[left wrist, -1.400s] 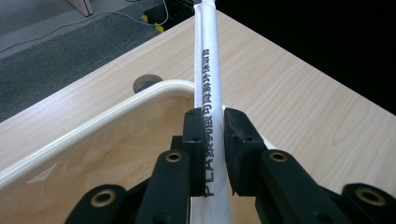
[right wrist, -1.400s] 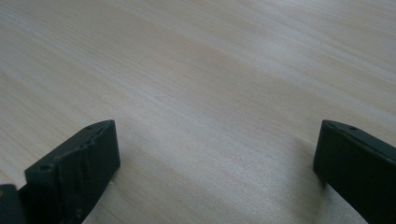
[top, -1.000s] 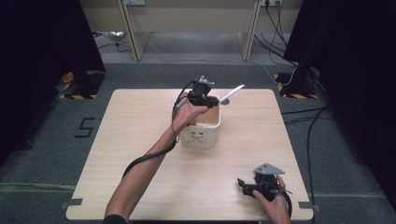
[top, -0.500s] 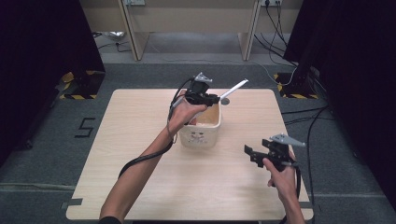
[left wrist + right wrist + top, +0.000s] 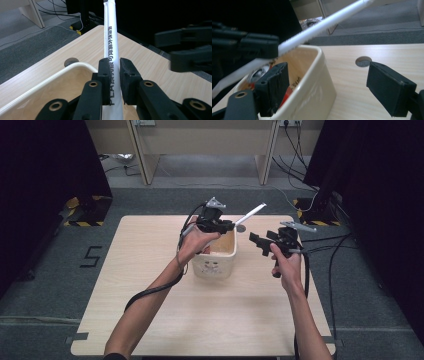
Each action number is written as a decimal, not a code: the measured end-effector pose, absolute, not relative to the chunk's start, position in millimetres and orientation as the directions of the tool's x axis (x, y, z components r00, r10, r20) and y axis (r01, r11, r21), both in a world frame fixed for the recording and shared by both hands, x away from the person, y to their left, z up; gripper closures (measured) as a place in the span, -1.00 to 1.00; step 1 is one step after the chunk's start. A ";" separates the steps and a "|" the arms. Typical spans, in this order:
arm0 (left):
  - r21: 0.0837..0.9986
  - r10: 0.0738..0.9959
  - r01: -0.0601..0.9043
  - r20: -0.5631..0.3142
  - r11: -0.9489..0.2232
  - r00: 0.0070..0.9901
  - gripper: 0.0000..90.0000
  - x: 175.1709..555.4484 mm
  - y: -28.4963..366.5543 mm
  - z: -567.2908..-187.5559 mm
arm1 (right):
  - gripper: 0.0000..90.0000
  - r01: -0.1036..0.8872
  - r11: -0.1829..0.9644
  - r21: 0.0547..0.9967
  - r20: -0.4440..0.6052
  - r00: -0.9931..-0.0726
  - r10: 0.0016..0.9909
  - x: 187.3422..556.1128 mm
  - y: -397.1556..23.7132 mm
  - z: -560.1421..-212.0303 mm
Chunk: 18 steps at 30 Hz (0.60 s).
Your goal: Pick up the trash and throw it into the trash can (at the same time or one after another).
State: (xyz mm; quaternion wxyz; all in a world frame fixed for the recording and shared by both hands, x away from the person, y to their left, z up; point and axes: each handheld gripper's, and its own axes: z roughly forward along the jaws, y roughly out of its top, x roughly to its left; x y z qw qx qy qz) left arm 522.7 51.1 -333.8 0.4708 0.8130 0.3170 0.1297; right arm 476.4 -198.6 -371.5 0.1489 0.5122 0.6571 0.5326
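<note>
Pinching a paper-wrapped straw (image 5: 110, 47) in left gripper (image 5: 226, 225) above the cream bin (image 5: 215, 265), straw slanting up and out past the bin's far rim. Holding right gripper (image 5: 260, 242) just beside the bin, jaws spread but just been closing, nothing between them.

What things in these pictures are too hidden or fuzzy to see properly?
- Things inside the bin: in the high view, the hand and left claw cover them; in the right gripper view, the claw's black pad hides most.
- Straw wrapper: its top is cut off by the left gripper view's edge.
- Right claw: blurred there.
</note>
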 end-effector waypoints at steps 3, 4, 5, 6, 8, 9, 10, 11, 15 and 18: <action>0.849 0.637 0.392 -0.088 -0.355 0.766 0.75 522.8 51.5 -334.1 | -0.56 0.515 -0.103 0.851 0.358 -0.426 0.831 487.1 -188.8 -367.5; 0.850 0.637 0.393 -0.090 -0.352 0.766 0.75 522.9 51.5 -334.3 | -0.56 0.513 -0.120 0.850 0.375 -0.431 0.821 491.4 -185.2 -366.1; 0.849 0.635 0.394 -0.092 -0.352 0.767 0.75 523.0 51.3 -334.5 | -0.56 0.514 -0.132 0.848 0.387 -0.430 0.815 494.6 -182.2 -365.3; 0.848 0.635 0.395 -0.093 -0.353 0.767 0.75 523.2 50.8 -334.9 | -0.56 0.510 -0.137 0.849 0.387 -0.426 0.818 497.8 -179.6 -365.1; 0.849 0.635 0.396 -0.095 -0.350 0.766 0.75 523.3 50.4 -335.2 | -0.56 0.512 -0.177 0.841 0.425 -0.421 0.801 503.9 -175.8 -366.5; 0.849 0.635 0.395 -0.095 -0.350 0.767 0.75 523.3 50.2 -335.4 | -0.56 0.515 -0.191 0.835 0.441 -0.420 0.793 506.5 -174.9 -367.5; 0.850 0.635 0.395 -0.096 -0.348 0.766 0.75 523.4 49.8 -335.6 | -0.57 0.522 -0.212 0.826 0.463 -0.415 0.783 509.3 -173.5 -368.1; 0.851 0.635 0.396 -0.099 -0.345 0.766 0.75 523.5 49.7 -335.8 | -0.57 0.520 -0.228 0.823 0.475 -0.412 0.778 512.9 -171.8 -368.9; 0.852 0.633 0.395 -0.100 -0.345 0.767 0.75 523.9 49.0 -336.4 | -0.48 0.523 -0.247 0.816 0.495 -0.411 0.766 521.9 -162.3 -369.5; 0.853 0.635 0.395 -0.101 -0.341 0.766 0.75 524.1 49.4 -336.3 | -0.36 0.540 -0.279 0.794 0.538 -0.411 0.736 526.9 -156.1 -370.5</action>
